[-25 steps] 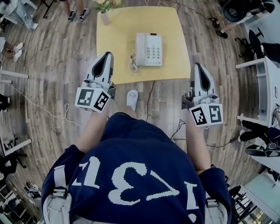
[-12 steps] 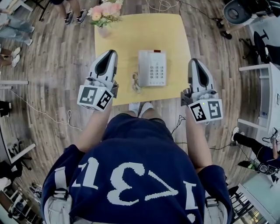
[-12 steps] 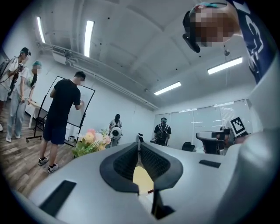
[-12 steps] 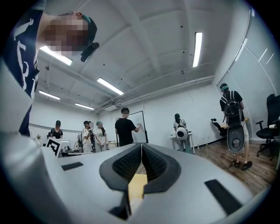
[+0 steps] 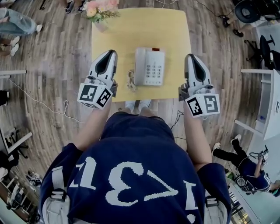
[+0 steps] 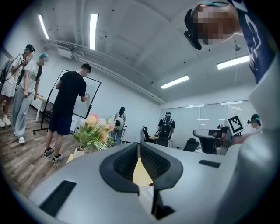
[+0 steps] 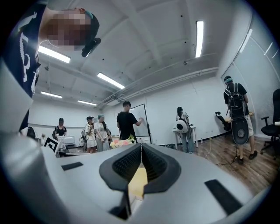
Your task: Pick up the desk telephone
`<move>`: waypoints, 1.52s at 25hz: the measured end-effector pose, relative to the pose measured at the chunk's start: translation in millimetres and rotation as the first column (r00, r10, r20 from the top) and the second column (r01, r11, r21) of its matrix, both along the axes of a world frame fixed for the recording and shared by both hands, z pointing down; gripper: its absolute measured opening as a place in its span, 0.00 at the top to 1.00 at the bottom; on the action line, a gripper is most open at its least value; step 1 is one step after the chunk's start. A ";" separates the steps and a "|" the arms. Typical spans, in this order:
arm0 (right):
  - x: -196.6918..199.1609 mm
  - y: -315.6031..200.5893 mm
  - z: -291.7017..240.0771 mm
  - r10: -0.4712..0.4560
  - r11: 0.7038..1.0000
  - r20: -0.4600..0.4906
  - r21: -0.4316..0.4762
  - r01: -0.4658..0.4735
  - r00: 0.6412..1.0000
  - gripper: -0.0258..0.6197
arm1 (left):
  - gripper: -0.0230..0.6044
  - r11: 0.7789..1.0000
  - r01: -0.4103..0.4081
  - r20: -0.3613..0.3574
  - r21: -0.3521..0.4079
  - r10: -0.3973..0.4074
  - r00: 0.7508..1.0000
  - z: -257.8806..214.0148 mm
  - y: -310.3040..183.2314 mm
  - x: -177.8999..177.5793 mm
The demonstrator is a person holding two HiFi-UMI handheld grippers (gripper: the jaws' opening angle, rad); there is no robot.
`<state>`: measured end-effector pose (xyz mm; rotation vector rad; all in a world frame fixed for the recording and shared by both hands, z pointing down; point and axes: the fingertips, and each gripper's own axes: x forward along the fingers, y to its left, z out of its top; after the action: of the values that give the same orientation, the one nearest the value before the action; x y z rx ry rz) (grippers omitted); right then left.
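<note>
A white desk telephone (image 5: 149,66) with a keypad and a coiled cord (image 5: 130,80) sits on a small yellow table (image 5: 141,30). My left gripper (image 5: 110,55) hangs over the table's left edge, left of the phone, shut with nothing between the jaws. My right gripper (image 5: 190,58) is at the table's right edge, right of the phone, also shut and empty. Both point level, away from me. In the two gripper views only the closed jaws, my left gripper (image 6: 138,145) and my right gripper (image 7: 141,146), and a strip of yellow tabletop show; the phone is hidden.
A vase of flowers (image 5: 99,12) stands at the table's far left corner. Several people stand around the room, one at a whiteboard (image 6: 69,103). Office chairs (image 5: 267,46) and white desks (image 5: 263,100) line the right side. A cable (image 5: 39,105) runs over the wood floor.
Both grippers have moved forward to flank the phone on either side. The table now lies closer beneath me. The jaws stayed shut.
</note>
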<state>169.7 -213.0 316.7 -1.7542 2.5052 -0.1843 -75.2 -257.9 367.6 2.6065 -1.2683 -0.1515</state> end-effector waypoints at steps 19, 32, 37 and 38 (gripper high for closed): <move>-20.9 -10.4 243.4 -0.147 0.755 0.393 -0.548 0.360 0.908 0.58 | 0.52 0.785 -0.242 -0.154 -0.570 0.187 0.970 191.2 6.5 75.6; -8.6 -22.9 293.6 -0.025 0.658 0.591 -0.598 0.458 0.807 0.59 | 0.47 0.514 -0.440 -0.319 -0.736 0.310 0.896 233.0 24.3 108.6; -6.4 -23.3 297.7 -0.011 0.659 0.571 -0.613 0.436 0.821 0.74 | 0.48 0.528 -0.436 -0.319 -0.729 0.301 0.899 233.1 22.7 102.9; -6.6 -23.1 295.9 -0.018 0.661 0.564 -0.613 0.433 0.826 0.75 | 0.48 0.536 -0.427 -0.308 -0.728 0.301 0.902 231.8 22.8 102.6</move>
<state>163.1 -236.0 612.6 -1.2180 2.3358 -1.6403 27.4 -235.1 599.3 1.9393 -0.4929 0.2460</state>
